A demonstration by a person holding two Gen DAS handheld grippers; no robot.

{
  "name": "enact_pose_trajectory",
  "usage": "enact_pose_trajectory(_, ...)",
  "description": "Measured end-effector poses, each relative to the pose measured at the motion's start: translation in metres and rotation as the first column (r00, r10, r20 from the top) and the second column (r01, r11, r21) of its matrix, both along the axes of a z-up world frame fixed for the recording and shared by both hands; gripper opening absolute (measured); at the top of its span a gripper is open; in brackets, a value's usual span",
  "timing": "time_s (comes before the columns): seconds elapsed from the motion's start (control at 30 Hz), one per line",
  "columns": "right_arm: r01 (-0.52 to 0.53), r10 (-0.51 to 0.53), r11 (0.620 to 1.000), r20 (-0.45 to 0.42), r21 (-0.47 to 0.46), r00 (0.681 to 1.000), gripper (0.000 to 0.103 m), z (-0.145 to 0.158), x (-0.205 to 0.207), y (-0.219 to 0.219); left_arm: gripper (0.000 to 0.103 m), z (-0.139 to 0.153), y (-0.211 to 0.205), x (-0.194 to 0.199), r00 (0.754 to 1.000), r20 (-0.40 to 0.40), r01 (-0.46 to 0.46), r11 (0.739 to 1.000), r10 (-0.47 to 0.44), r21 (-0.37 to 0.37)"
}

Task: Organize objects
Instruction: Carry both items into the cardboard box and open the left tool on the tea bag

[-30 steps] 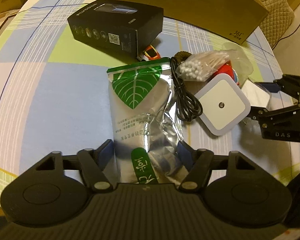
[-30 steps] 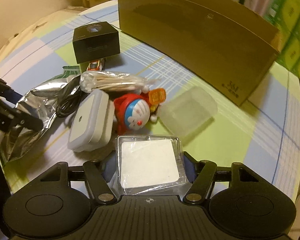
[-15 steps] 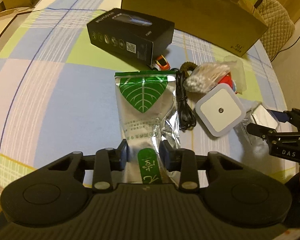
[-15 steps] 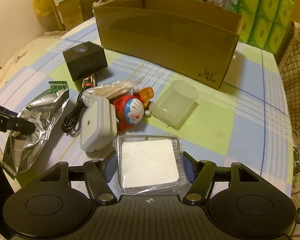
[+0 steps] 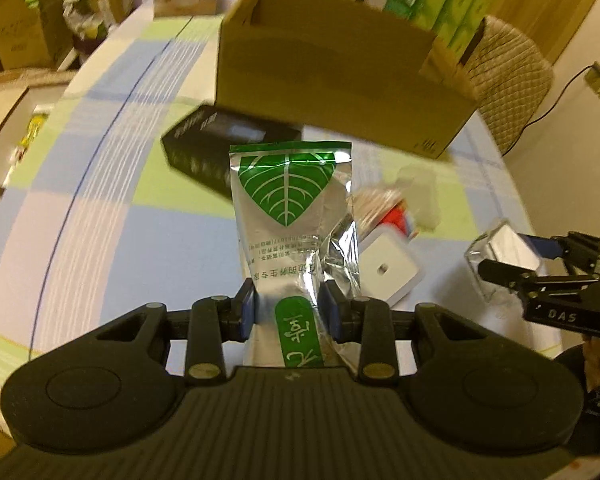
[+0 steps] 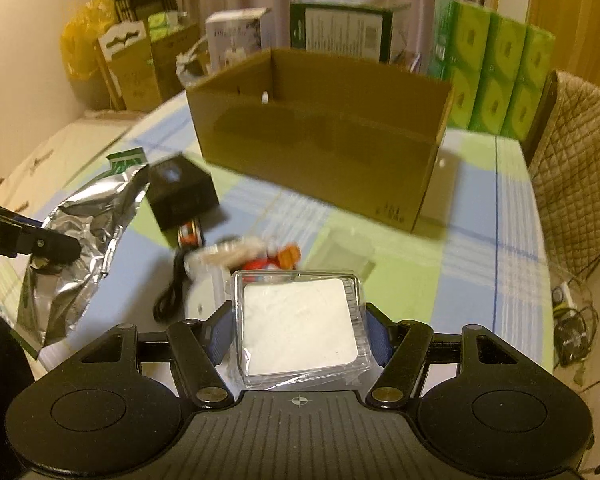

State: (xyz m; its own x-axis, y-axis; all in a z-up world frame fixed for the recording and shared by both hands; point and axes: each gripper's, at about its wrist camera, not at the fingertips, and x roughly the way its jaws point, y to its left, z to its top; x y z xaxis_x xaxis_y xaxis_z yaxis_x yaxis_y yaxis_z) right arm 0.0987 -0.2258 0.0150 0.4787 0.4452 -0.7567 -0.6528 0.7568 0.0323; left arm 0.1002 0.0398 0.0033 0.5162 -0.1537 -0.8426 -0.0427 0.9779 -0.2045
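Observation:
My left gripper point(image 5: 290, 308) is shut on the bottom of a silver foil pouch point(image 5: 288, 208) with a green leaf print, which hangs lifted above the table. The same pouch point(image 6: 88, 224) shows crumpled at the left of the right wrist view, with a left fingertip point(image 6: 56, 246) across it. My right gripper point(image 6: 300, 330) is shut on a clear plastic case with a white pad inside point(image 6: 300, 330), also raised; the case point(image 5: 504, 248) appears at the right of the left wrist view. An open brown cardboard box point(image 5: 340, 80) point(image 6: 320, 136) stands at the back of the table.
On the checked tablecloth point(image 5: 100, 220) lie a black carton point(image 5: 204, 148) point(image 6: 182, 194), a white square plug-in light point(image 5: 388, 268), a black cable point(image 6: 172, 292), a red toy point(image 6: 260, 264), a toy car point(image 6: 190, 234) and a frosted tub point(image 6: 348, 248). Green packs point(image 6: 492, 76) and a quilted chair point(image 6: 576, 168) stand behind.
My left gripper closed on the foil pouch and lifted it off the table. The right gripper rose with the clear case. Both views now look higher, showing the box's open top.

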Motion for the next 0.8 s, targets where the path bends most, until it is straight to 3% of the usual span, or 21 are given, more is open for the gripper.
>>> enact_pose_trajectory(0.27,0.012,-0.014,0.999,0.044,0.052,0.999,0.063,0.045,0.029,0.016,0.029,0.049,-0.002,0.035,0.995,0.083,0.057,0.998,-0.057,0.006)
enact_pose_trajectory(0.57,0.085,-0.094,0.993,0.114,0.081,0.989,0.063,0.092,0.115,0.043,0.029,0.100,-0.009,0.118,0.979,0.154,0.126,0.991,-0.132,0.048)
enact_pose_trajectory(0.8,0.143,-0.148,0.988,0.084,0.060,0.985,0.063,0.086,0.185,0.071,0.030,0.121,-0.014,0.199,0.971,0.180,0.141,0.985,-0.157,0.097)
